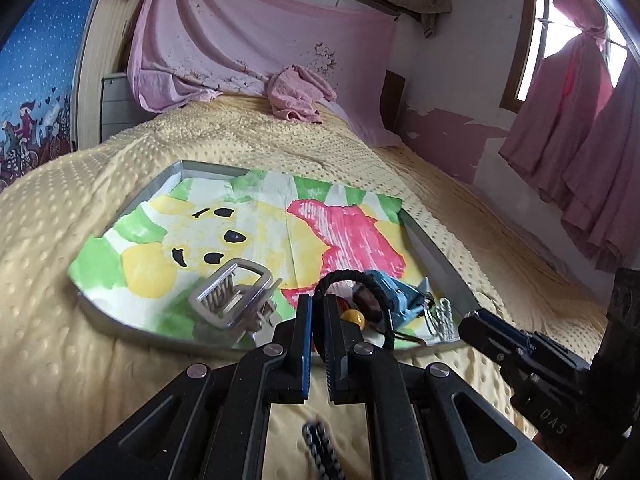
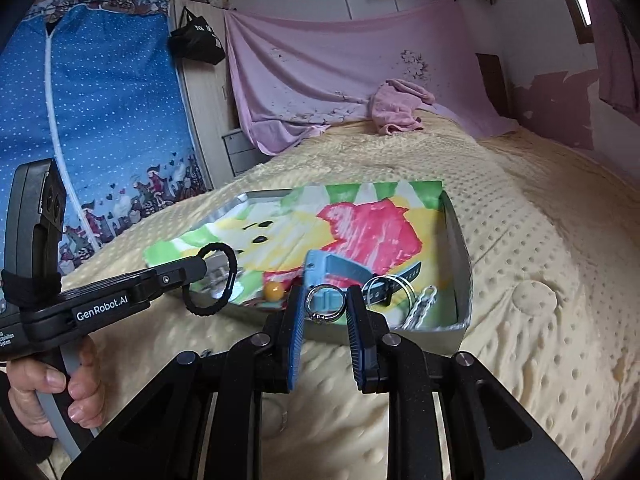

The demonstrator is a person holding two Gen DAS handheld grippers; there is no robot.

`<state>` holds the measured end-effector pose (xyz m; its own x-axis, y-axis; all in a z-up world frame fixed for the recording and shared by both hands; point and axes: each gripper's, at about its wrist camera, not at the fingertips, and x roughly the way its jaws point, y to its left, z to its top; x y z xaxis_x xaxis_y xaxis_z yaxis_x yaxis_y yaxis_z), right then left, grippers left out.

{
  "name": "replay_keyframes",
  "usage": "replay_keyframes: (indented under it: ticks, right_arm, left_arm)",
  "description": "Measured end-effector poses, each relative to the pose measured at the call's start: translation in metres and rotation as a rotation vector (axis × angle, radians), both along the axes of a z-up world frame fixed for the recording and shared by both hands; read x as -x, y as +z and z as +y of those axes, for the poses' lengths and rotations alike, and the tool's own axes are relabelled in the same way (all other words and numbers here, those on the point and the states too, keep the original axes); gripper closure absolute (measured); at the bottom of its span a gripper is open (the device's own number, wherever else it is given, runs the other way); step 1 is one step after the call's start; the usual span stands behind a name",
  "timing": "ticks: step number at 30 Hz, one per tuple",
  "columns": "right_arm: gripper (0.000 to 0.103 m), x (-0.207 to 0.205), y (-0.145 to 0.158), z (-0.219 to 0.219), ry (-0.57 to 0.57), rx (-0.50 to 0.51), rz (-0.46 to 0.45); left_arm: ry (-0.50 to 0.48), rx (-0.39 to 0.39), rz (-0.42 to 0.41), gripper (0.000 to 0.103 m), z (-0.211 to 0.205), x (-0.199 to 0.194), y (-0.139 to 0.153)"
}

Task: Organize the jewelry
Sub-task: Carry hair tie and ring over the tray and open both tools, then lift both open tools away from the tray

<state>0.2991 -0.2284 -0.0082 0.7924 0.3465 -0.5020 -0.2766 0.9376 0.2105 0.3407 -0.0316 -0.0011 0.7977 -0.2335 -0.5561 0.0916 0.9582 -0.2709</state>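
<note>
A metal tray (image 1: 436, 252) lined with a painted paper sits on the bed; it also shows in the right wrist view (image 2: 460, 240). My left gripper (image 1: 318, 300) is shut on a black braided cord loop (image 1: 360, 280), seen hanging from it in the right wrist view (image 2: 224, 276). My right gripper (image 2: 325, 300) is shut on a silver ring (image 2: 325, 304) and holds it over the tray's near edge. In the tray lie a blue watch (image 2: 340, 272), silver bangles (image 2: 390, 286), a chain (image 2: 420, 308), a yellow bead (image 2: 274, 291) and a metal buckle (image 1: 232, 292).
The yellow dotted blanket (image 2: 520, 240) covers the bed around the tray. A pink towel (image 2: 400, 108) lies at the far end under a pink hanging cloth. A blue wardrobe cover (image 2: 100, 120) stands at the left. Pink curtains (image 1: 580, 140) hang at the right.
</note>
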Motion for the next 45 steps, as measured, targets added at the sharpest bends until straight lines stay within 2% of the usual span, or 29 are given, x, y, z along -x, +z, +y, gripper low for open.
replay_keyframes:
  ticks: [3,7,16,18,19,22,24,28,32,34,37,40,45]
  right_arm:
    - [0.085,-0.014,-0.012,0.001,-0.005,0.043,0.028]
    - [0.085,-0.028,-0.018,-0.002,-0.014,0.045,0.057]
    - [0.083,-0.040,-0.024,0.003,0.003,0.067,0.093]
    - [0.077,-0.040,-0.025,0.002,0.006,0.064,0.098]
    - [0.071,-0.040,-0.025,0.003,0.008,0.063,0.096]
    - [0.069,-0.036,-0.024,0.004,0.008,0.068,0.083]
    - [0.069,-0.030,-0.020,0.004,-0.001,0.079,0.063]
    - [0.057,-0.015,-0.009,-0.003,-0.033,0.045,0.011]
    - [0.044,0.007,0.009,-0.006,-0.072,0.022,-0.068]
    - [0.030,0.017,0.017,-0.006,-0.082,0.001,-0.103]
    - [0.016,0.035,0.029,-0.004,-0.093,-0.010,-0.161]
    - [0.005,0.047,0.038,-0.001,-0.093,-0.029,-0.195]
    - [0.001,0.068,0.047,0.007,-0.082,-0.019,-0.238]
  left_arm:
    - [0.010,-0.015,0.039,0.097,-0.003,-0.015,-0.010]
    - [0.001,-0.019,0.068,0.097,-0.005,-0.023,-0.021]
    - [-0.016,-0.049,0.091,0.095,-0.012,-0.024,-0.022]
    - [-0.017,-0.051,0.087,0.090,-0.012,-0.022,-0.021]
    - [-0.019,-0.048,0.079,0.082,-0.012,-0.019,-0.020]
    - [-0.014,-0.020,0.036,0.046,-0.009,-0.010,-0.015]
    - [0.007,-0.009,0.012,0.043,-0.007,-0.003,-0.011]
    - [0.032,0.001,-0.019,0.042,0.001,0.010,-0.004]
    - [0.093,0.015,-0.067,0.022,0.013,0.032,0.006]
    - [0.133,0.002,-0.086,0.011,0.019,0.044,0.011]
    - [0.166,-0.009,-0.126,0.001,0.028,0.061,0.017]
    - [0.189,-0.016,-0.156,0.000,0.037,0.077,0.020]
    - [0.205,-0.050,-0.205,0.000,0.046,0.104,0.024]
